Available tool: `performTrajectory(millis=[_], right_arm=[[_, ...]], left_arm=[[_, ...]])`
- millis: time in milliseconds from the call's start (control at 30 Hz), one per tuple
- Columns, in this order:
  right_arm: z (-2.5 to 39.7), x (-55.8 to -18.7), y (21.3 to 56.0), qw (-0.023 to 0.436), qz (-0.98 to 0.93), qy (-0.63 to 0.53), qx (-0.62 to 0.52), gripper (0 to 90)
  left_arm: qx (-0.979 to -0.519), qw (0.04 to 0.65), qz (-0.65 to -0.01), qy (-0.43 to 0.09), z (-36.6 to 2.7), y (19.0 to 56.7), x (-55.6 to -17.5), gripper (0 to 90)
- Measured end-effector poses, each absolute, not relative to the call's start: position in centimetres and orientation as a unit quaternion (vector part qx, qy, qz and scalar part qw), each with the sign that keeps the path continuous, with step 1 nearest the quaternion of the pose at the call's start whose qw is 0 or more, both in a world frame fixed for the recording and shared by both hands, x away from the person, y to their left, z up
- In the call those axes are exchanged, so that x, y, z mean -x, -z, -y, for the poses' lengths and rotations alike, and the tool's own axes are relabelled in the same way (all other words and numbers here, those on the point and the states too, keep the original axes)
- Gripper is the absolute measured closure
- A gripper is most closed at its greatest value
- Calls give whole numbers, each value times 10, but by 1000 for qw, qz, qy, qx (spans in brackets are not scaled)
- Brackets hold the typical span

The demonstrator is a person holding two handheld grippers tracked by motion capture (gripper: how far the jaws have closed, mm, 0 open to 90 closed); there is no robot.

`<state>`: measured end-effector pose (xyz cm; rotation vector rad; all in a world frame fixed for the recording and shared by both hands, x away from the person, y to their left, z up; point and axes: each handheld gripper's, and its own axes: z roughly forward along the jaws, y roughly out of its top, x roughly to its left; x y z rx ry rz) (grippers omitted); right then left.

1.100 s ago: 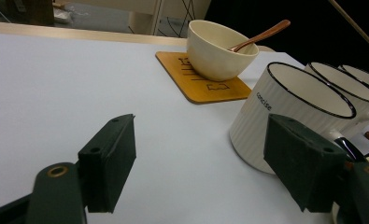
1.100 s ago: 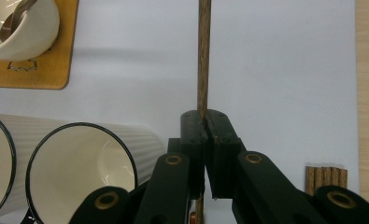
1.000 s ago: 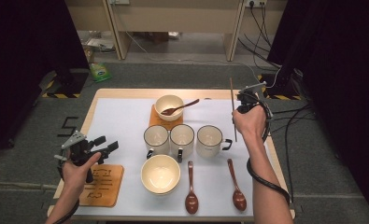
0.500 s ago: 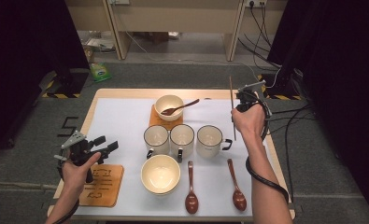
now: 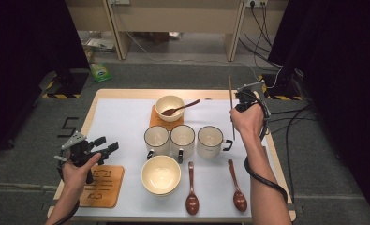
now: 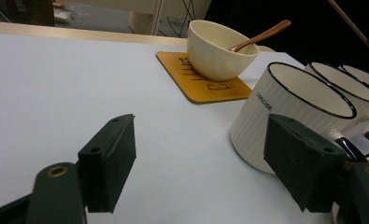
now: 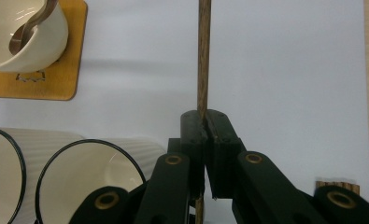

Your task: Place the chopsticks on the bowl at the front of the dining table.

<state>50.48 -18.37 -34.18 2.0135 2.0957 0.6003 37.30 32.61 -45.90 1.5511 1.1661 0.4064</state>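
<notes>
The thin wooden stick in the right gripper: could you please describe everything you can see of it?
The wooden stick is slim, straight and brown, with visible grain, like a chopstick. The right gripper is shut on it, its jaws pinching it partway along so that it sticks out on both sides. In the high view it stands above the table's right side, beyond the rightmost mug. Only the jaws appear to touch it.

Grey carpet floor (image 5: pixel 182 75) around my bench (image 5: pixel 126 117); black curtains (image 5: pixel 28 56) flank a pale wooden desk (image 5: pixel 173 14).
</notes>
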Motion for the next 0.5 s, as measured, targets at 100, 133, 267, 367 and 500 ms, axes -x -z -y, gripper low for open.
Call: performTrajectory(millis=[100, 133, 267, 367, 500], right_arm=[[183, -505, 342, 86, -703, -202, -676, 863], [183, -505, 342, 86, -702, -202, -677, 863], [183, -505, 341, 89, -703, -205, -675, 863], [182, -506, 341, 90, -703, -207, -675, 862], [181, -507, 340, 92, -703, -210, -673, 863]], left_arm=[[-654, 548, -492, -172, -326, 459, -373, 246], [-654, 548, -492, -172, -326, 459, -373, 246], [-655, 547, -492, -172, -326, 459, -373, 247], [-655, 547, -492, -172, -326, 459, -373, 247], [-655, 548, -492, -172, -326, 459, -373, 247]])
